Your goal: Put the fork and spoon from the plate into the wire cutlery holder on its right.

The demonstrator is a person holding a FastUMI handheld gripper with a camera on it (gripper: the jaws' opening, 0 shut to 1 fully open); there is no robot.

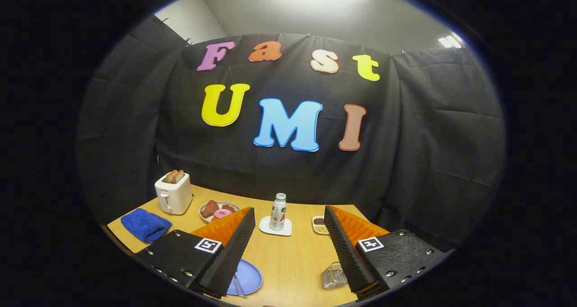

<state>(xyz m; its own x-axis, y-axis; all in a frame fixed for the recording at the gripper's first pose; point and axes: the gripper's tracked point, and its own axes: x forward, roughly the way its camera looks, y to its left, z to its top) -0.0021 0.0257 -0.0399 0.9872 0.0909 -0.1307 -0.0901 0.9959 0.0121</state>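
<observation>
My gripper (288, 246) is open, held above the wooden table with nothing between its fingers. A blue plate (250, 277) lies below the left finger (234, 248), partly covered by it. Metal cutlery (237, 285) rests on the plate's near side; I cannot tell fork from spoon. The wire cutlery holder (333, 275) stands to the plate's right, tucked partly under the right finger (345, 248).
Beyond the fingers a small bottle (278, 212) stands on a white coaster. A white dish (320, 225) sits to its right, a bowl of food (219, 210) and a white toaster (173, 193) to its left. A blue cloth (145, 225) lies near the table's left edge.
</observation>
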